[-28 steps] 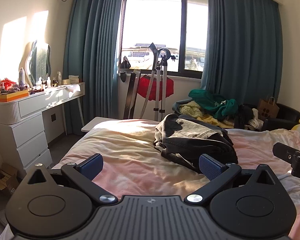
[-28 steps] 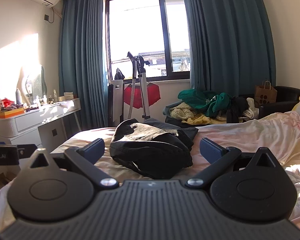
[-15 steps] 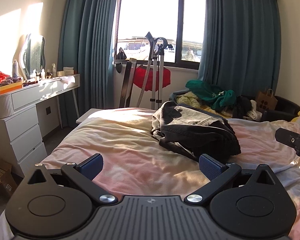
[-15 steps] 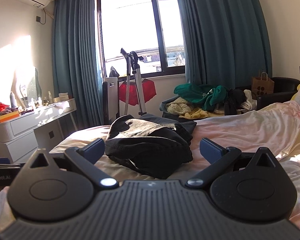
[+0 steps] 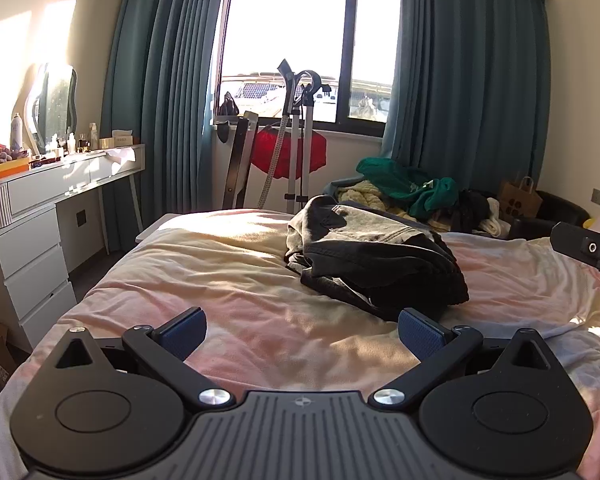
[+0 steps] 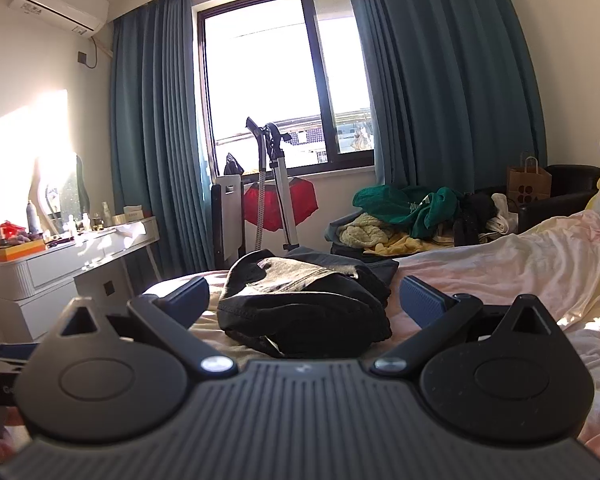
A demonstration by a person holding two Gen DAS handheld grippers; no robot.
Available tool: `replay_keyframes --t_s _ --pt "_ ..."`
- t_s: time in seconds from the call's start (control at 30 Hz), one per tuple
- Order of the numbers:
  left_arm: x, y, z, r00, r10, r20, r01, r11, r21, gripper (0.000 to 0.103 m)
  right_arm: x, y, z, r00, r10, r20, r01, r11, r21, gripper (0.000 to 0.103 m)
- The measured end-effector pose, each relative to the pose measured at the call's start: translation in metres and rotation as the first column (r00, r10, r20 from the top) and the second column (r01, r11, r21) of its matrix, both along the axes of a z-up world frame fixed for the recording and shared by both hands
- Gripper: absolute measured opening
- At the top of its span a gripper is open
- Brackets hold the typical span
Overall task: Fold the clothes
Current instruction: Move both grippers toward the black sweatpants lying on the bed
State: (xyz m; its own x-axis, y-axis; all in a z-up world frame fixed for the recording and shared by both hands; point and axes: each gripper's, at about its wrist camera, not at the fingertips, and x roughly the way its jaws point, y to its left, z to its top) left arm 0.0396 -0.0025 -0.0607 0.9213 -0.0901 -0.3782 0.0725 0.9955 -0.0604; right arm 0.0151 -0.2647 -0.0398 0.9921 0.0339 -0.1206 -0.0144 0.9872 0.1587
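Observation:
A crumpled black and grey garment (image 5: 376, 264) lies in a heap on the bed's pink and cream sheet (image 5: 228, 280). In the right wrist view the garment (image 6: 304, 304) sits just ahead, between the fingers' line. My left gripper (image 5: 302, 334) is open and empty over the sheet, short of the heap and to its left. My right gripper (image 6: 304, 304) is open and empty, low over the bed, close in front of the heap. A part of the right gripper (image 5: 588, 246) shows at the right edge of the left wrist view.
A white dresser with bottles (image 5: 32, 216) stands at the left. A garment steamer (image 5: 296, 140) and red item stand at the window. A pile of green and yellow clothes (image 5: 412, 192) and a paper bag (image 5: 520, 200) lie on a black chair beyond the bed.
Both grippers have moved forward, closer to the heap, which looks larger. Both stay open. The garment has not moved.

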Motion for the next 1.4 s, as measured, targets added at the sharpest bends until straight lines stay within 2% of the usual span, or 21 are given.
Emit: replay_keyframes --t_s 0.2,0.37,0.5,0.67,0.83,0.9,0.97,1.03,1.17,1.23,1.3,1.4 --pt "0.004 0.001 -0.010 0.999 -0.037 -0.037 0.035 0.999 -0.034 0.103 0.002 -0.008 -0.001 1.000 -0.008 -0.027 0.009 0.999 0.034 0.103" --pt "0.008 0.006 -0.018 0.996 -0.058 -0.072 0.051 0.993 -0.103 0.103 0.001 -0.018 -0.001 0.997 -0.024 -0.067 0.029 0.997 0.075 0.103" --pt "0.014 -0.001 -0.022 0.990 -0.100 -0.096 0.089 0.989 -0.115 0.103 -0.007 -0.020 0.004 0.996 -0.067 -0.063 0.070 0.996 0.049 0.103" --pt "0.039 -0.024 -0.026 0.981 -0.147 -0.125 0.133 0.984 -0.114 0.100 -0.013 -0.035 0.009 0.989 -0.136 -0.062 0.140 0.987 0.077 0.103" --pt "0.079 -0.072 -0.031 0.974 -0.203 -0.105 0.202 0.979 -0.017 0.097 -0.010 -0.060 0.006 0.972 -0.212 -0.098 0.223 0.966 0.127 0.103" --pt "0.098 -0.100 -0.040 0.972 -0.218 -0.087 0.224 0.972 0.068 0.097 -0.007 -0.072 0.002 0.964 -0.239 -0.112 0.254 0.956 0.146 0.103" --pt "0.121 -0.129 -0.053 0.966 -0.233 -0.110 0.245 0.963 0.108 0.094 -0.005 -0.083 -0.003 0.961 -0.249 -0.123 0.268 0.947 0.174 0.103" --pt "0.142 -0.156 -0.067 0.961 -0.244 -0.132 0.263 0.952 0.156 0.083 -0.003 -0.091 -0.009 0.954 -0.269 -0.133 0.291 0.935 0.202 0.103" --pt "0.172 -0.202 -0.089 0.969 -0.238 -0.059 0.245 0.926 0.288 0.083 0.005 -0.098 -0.027 0.939 -0.307 -0.154 0.336 0.916 0.220 0.103" --pt "0.189 -0.221 -0.101 0.972 -0.228 -0.058 0.234 0.915 0.328 0.081 0.012 -0.100 -0.036 0.939 -0.302 -0.163 0.334 0.915 0.226 0.103" --pt "0.208 -0.237 -0.114 0.977 -0.203 -0.063 0.211 0.900 0.380 0.074 0.022 -0.106 -0.046 0.935 -0.300 -0.189 0.340 0.910 0.237 0.103" --pt "0.230 -0.255 -0.126 0.985 -0.166 -0.048 0.170 0.888 0.426 0.073 0.027 -0.113 -0.055 0.936 -0.297 -0.190 0.341 0.901 0.270 0.103"
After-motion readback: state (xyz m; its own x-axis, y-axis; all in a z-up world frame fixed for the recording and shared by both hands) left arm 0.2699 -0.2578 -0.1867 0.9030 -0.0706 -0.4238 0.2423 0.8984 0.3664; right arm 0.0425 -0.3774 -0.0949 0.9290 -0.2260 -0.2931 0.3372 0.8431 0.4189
